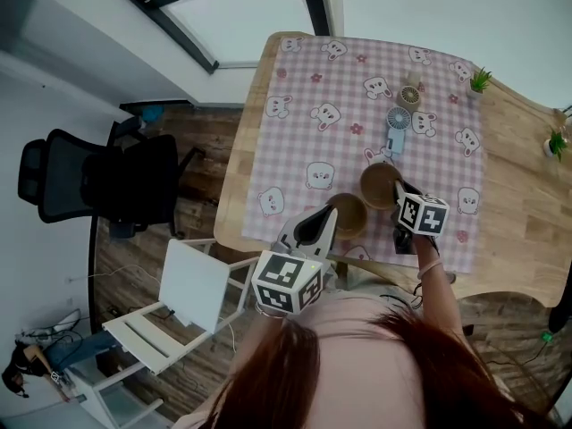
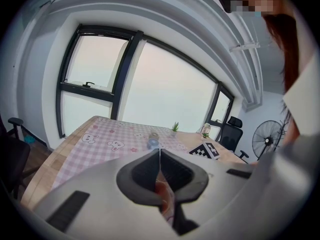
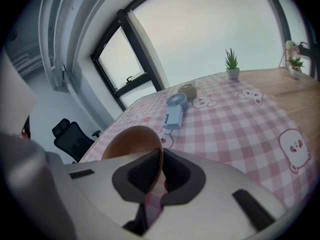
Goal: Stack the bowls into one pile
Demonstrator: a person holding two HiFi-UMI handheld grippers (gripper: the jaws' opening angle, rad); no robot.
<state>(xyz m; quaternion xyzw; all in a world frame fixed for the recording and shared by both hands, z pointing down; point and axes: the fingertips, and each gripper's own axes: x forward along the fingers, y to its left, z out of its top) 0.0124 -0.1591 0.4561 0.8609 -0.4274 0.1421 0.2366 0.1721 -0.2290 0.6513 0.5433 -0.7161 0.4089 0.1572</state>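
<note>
Checked tablecloth (image 1: 304, 105): right claw (image 3: 161, 156) pinches brown bowl (image 3: 131, 140) (left claw (image 2: 159, 156) closed).

Right gripper (image 1: 399, 193) at one brown bowl (image 1: 379, 184), second bowl (image 1: 349, 214) alongside.

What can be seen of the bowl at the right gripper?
The right bowl is round, plain brown, matte like wood or plastic, and empty. It stands mouth up on the checked cloth, near the table's front edge and close beside the left bowl; whether the two touch is unclear. The right gripper pinches its near rim, with one jaw inside and one outside. Whether it is lifted yet cannot be told.
</note>
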